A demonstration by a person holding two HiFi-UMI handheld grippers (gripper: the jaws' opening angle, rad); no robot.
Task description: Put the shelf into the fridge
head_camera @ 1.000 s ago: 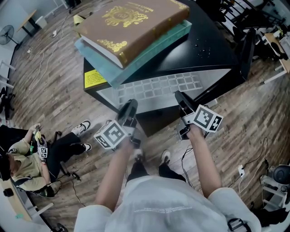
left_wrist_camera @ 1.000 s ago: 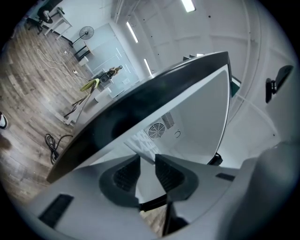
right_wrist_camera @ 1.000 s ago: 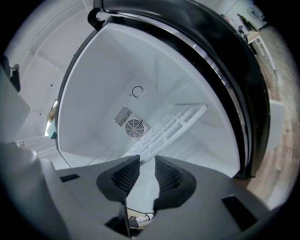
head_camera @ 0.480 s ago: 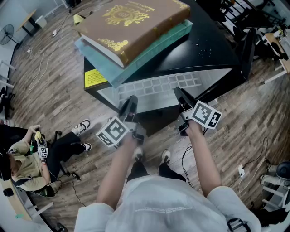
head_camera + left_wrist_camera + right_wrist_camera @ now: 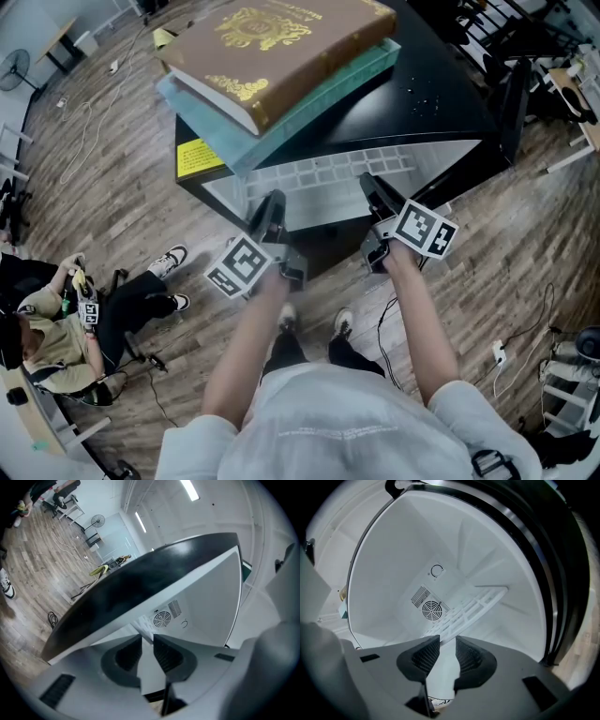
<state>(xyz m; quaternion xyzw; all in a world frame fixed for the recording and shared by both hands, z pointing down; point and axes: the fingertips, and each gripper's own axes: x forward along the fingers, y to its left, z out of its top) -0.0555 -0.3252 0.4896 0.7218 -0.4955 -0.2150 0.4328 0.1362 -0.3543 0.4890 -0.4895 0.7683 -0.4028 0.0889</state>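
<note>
Jaws on shelf [image 5: 328,183]: your right gripper [image 5: 447,644] clamps its near edge; your left gripper [image 5: 146,641] has just been closing on it.
Long axis crosswise between jaws; fridge [image 5: 441,103] cavity straight ahead, hands equally near.

Head cam overhead; 2 face fridge [image 5: 441,98].

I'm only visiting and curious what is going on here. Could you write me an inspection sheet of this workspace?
Surface: wooden floor, with a black fridge standing on it.
Job's things: white shelf, far end inside the fridge, near edge sticking out.
Clutter: brown book on a teal book, both on the fridge top.
Grippers: left gripper has just been closing on the shelf's near edge; right gripper clamps the same edge.
Cables: loose cable on the floor.
Surroundings: seated person; standing fan.
</note>
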